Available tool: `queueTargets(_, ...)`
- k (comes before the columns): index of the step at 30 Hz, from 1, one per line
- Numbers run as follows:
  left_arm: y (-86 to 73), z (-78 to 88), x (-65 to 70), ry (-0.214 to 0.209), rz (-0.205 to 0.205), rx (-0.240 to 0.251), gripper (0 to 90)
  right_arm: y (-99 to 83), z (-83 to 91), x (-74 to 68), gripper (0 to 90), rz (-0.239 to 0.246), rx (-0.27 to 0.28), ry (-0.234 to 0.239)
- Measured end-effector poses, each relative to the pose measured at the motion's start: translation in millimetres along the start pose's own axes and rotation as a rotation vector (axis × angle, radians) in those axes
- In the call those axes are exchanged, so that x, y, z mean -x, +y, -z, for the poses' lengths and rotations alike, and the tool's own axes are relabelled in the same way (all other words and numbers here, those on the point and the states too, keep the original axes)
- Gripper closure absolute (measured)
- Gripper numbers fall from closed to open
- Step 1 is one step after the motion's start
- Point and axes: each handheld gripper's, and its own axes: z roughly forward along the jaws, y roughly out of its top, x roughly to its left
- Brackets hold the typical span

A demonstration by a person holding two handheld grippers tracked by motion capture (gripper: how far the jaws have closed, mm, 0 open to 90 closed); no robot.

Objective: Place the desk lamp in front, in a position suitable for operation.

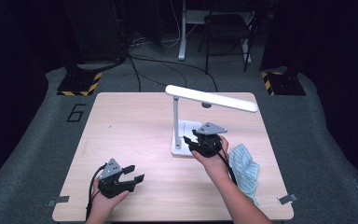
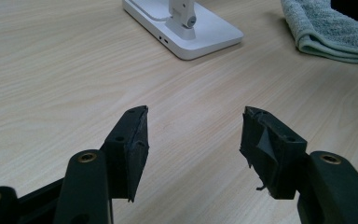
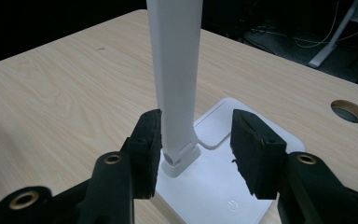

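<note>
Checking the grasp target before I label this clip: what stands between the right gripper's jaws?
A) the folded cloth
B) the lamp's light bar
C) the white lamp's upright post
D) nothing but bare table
C: in the right gripper view the lamp post rises between the jaws of the right gripper, above the lamp base.

Wooden table (image 1: 135, 121); white lamp (image 1: 186, 140), folded cloth (image 1: 243, 164)

Floor number: a black "6" (image 1: 76, 113) painted on the grey floor, just off the counter's (image 1: 135, 121) far left corner.
Lamp base sign: a faint power symbol (image 3: 232, 204) on the white lamp base (image 3: 261, 212), near its front edge.
Other text: none readable.
</note>
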Motion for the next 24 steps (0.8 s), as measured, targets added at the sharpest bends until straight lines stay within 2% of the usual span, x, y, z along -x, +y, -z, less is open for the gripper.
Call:
queueTargets(1,0.2,0.3,-0.9,0.000,-0.011,-0.002,41.3,1.1,-1.0,0.4,52.5,0.002,-0.002,-0.001)
queueTargets(3,0.3,0.4,-1.2,0.001,-0.012,-0.005,41.3,4.1,-3.2,0.3,51.5,-0.028,-0.010,0.015)
queueTargets(6,0.3,0.6,-1.0,-0.004,0.005,-0.014,41.2,7.1,-6.3,0.7,49.1,-0.036,0.009,0.040)
queueTargets(10,0.0,-0.2,-0.5,0.002,0.001,-0.003,41.2,11.7,-13.6,-2.2,46.2,-0.016,-0.007,0.043)
queueTargets(12,0.0,-0.2,-0.6,0.000,0.002,-0.005,41.2,13.2,-17.5,-3.7,44.2,0.021,-0.017,0.027)
queueTargets(14,0.3,0.5,-1.1,-0.007,0.004,-0.015,41.2,14.5,-21.8,-4.6,43.9,0.038,-0.016,0.029)
queueTargets(16,-0.3,0.1,0.7,-0.008,0.037,-0.010,41.2,15.5,-25.5,-6.2,43.6,0.022,-0.024,0.030)
queueTargets(17,-0.2,0.2,-0.2,-0.008,0.028,-0.011,41.2,15.9,-27.5,-5.2,43.4,0.035,-0.020,0.040)
queueTargets(19,-0.1,0.2,-1.9,0.000,0.010,-0.003,41.2,17.0,-31.0,-6.0,43.3,0.030,-0.027,0.044)
queueTargets(21,-0.2,0.5,-2.2,-0.002,0.010,-0.003,41.2,18.6,-35.7,-5.6,43.5,0.045,-0.029,0.048)
queueTargets(23,-0.8,0.5,-0.3,-0.006,0.045,0.004,41.2,20.0,-39.7,-6.1,43.5,0.034,-0.034,0.053)
queueTargets(24,-0.8,0.4,-0.7,-0.006,0.042,0.003,41.2,20.7,-41.8,-6.3,43.6,0.036,-0.034,0.054)
